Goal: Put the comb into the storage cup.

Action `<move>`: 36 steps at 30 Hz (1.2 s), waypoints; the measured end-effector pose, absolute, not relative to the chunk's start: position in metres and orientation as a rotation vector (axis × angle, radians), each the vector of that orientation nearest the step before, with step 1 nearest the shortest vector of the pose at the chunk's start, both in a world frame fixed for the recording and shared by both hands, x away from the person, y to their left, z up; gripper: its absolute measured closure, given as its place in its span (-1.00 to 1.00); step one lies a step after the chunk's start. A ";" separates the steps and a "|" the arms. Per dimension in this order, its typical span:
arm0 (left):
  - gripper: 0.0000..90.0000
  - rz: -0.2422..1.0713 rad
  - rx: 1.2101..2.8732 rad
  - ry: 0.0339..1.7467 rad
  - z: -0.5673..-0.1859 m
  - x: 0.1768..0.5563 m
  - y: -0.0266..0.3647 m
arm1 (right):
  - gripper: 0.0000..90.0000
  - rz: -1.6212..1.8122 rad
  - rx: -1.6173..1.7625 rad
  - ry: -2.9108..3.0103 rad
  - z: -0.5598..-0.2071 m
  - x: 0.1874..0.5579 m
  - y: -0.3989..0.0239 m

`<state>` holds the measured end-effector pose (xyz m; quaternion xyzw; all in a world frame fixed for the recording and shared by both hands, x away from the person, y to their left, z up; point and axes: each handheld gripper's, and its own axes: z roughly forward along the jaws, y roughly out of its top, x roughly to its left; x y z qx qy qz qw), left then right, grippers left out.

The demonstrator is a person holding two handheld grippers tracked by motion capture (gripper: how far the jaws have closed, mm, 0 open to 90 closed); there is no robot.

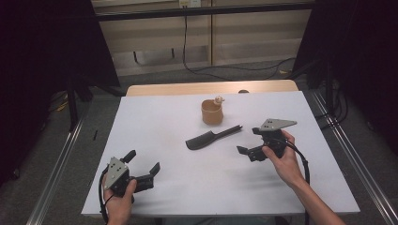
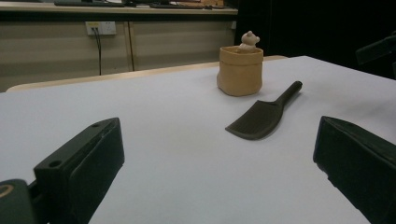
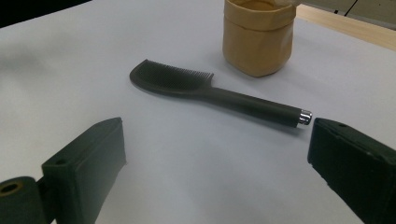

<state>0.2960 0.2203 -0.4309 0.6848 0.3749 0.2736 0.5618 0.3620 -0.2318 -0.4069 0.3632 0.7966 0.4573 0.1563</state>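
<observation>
A black plastic hairbrush with a long handle and a silver end cap point(image 1: 212, 138) was seen lying flat near the middle of the white-topped bench point(image 1: 155, 122), its toothed head toward 8 o'clock and its handle toward 2 o'clock. A small tan pouch-shaped cup point(image 1: 211, 112) stood upright just beyond it at 12 o'clock, apart from the brush, with a small pale figure point(image 1: 218, 99) at its rim. The right gripper point(image 1: 248, 151) was held at 4 o'clock of the brush, near the handle end, its jaws spread apart and clamped on nothing. The left gripper point(image 1: 142, 162) was held well apart at 7 o'clock, near the bench's front edge, jaws likewise parted and empty.
</observation>
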 end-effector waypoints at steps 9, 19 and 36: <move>-0.95 0.644 1.609 0.886 -0.431 0.297 0.220 | -0.90 1.277 0.966 2.335 -0.399 0.377 -0.224; -0.95 0.643 1.614 0.881 -0.431 0.297 0.220 | -0.91 1.208 0.945 2.363 -0.390 0.398 -0.216; -0.95 0.643 1.615 0.880 -0.431 0.297 0.220 | -0.88 1.114 0.818 2.478 -0.390 0.430 -0.205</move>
